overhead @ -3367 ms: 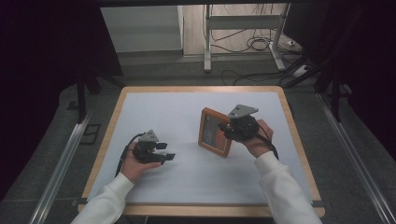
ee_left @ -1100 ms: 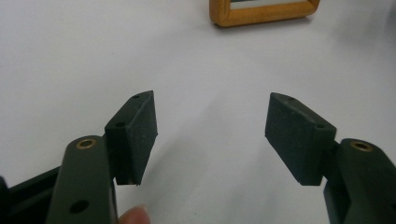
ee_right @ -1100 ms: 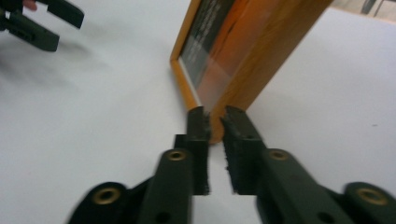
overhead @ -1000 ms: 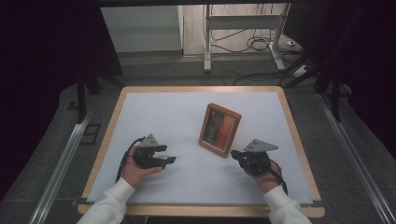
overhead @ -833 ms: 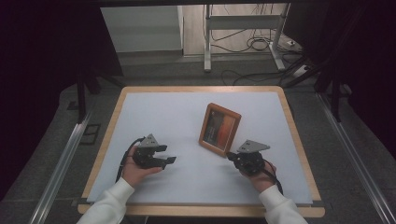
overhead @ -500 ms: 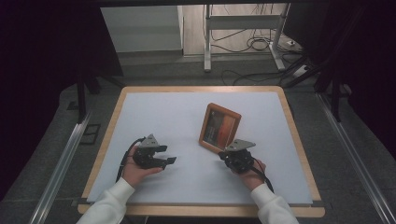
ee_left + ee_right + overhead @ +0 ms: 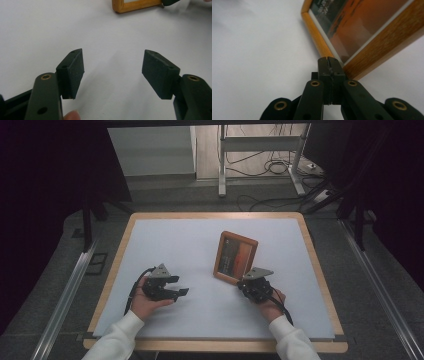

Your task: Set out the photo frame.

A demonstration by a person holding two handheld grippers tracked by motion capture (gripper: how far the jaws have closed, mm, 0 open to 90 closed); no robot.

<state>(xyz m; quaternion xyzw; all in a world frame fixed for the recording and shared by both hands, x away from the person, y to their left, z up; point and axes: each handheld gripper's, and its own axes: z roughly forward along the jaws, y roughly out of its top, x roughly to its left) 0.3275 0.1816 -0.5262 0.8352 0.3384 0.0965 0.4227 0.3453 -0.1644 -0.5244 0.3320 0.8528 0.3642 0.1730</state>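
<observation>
The right gripper [image 7: 329, 58], jaws pressed together and empty, is nudging the near corner of the rectangular wooden picture frame [image 7: 235, 257] lying mid-table; the left gripper [image 7: 113, 70] is idling, jaws apart; next probably a gentle push to straighten it

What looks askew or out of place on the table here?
Only the picture frame: it lies turned at a slant to the table's edges. The shut right gripper points at its near corner. No damage shows.
</observation>
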